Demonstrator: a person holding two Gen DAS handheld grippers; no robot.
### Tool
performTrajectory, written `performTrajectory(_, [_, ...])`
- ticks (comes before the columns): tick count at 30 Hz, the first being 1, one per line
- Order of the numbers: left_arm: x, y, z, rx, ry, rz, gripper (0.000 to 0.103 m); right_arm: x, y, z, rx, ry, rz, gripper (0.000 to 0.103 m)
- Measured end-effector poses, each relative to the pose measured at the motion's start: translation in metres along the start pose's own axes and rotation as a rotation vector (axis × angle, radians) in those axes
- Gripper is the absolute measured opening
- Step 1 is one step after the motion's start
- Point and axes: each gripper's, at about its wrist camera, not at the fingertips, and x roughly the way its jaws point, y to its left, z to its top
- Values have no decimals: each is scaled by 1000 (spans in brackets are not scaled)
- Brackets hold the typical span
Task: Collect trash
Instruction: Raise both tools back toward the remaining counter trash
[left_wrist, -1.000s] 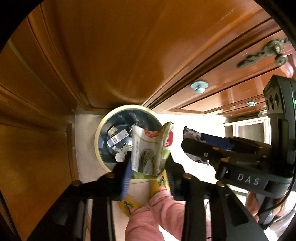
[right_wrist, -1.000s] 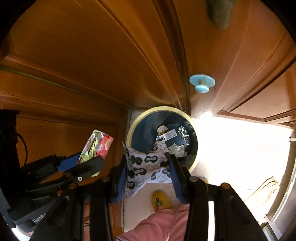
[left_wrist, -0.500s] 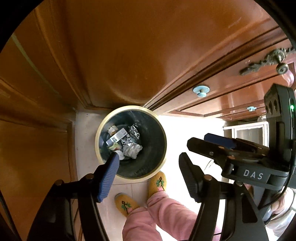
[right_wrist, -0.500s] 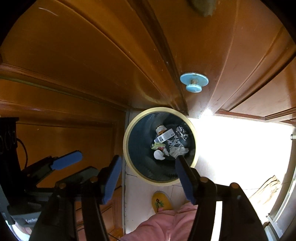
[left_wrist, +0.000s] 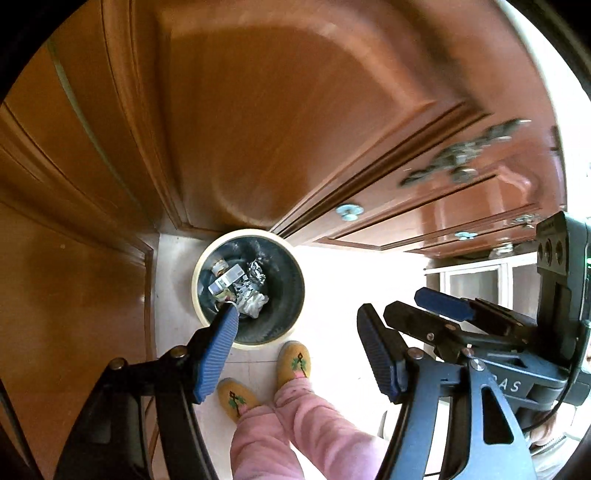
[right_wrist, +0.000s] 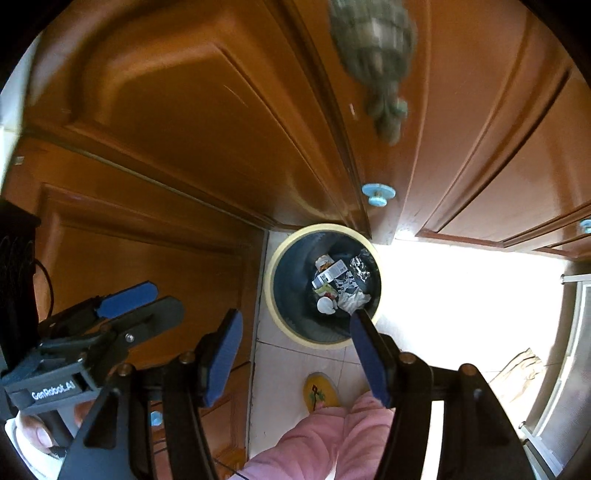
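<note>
Left gripper (left_wrist: 301, 354): I have its jaws spread wide with nothing between the blue ribbed pads (left_wrist: 218, 354). It points steeply down at the floor, above and on the near side of the bin. In the right wrist view it sits at my lower left (right_wrist: 147, 301), equally parted.

Right gripper (right_wrist: 295, 354): also wide apart and carrying nothing, aimed down at the floor. Its right pad (right_wrist: 369, 358) overlaps the bin's near rim in my view. From the left wrist camera it lies low on the right side (left_wrist: 424, 306).

Holding hand: I see fingers (right_wrist: 40, 435) wrapped on the left gripper's handle at the picture's lower left edge.

Change since a second ago: each claw then clamped a wrapper over the bin; half a second ago both were already parted and bare. Since then both cameras show the bin smaller and more cabinet above it, with motion blur on the handles.

Trash (left_wrist: 236, 286): lying in a loose heap at the bottom of the bin, also visible from the right wrist (right_wrist: 340, 284). A white labelled box (right_wrist: 328, 273) lies with its long axis slanting; crumpled foil (right_wrist: 360, 267) is just beside it.

Bin (left_wrist: 243, 234): round, dark inside, cream rim (right_wrist: 271, 266), upright on the pale floor (left_wrist: 332, 280) against the wooden cabinet (left_wrist: 258, 110).

Below: pink trouser legs (left_wrist: 295, 424) and yellow slippers (left_wrist: 295, 363) near the bin.
</note>
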Motion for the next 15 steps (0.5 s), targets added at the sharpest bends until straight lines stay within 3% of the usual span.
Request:
performTrajectory(4, [-47, -24, -1, 36, -23, -14, 67, -46, 16, -5, -12, -36, -6, 71])
performTrajectory(8, [-97, -48, -1, 76, -61, -18, 71, -93, 27, -10, -10, -77, 4, 73])
performTrajectory(15, [-180, -78, -2, 95, -155, 41, 72, -170, 51, -18, -11, -166, 17, 75])
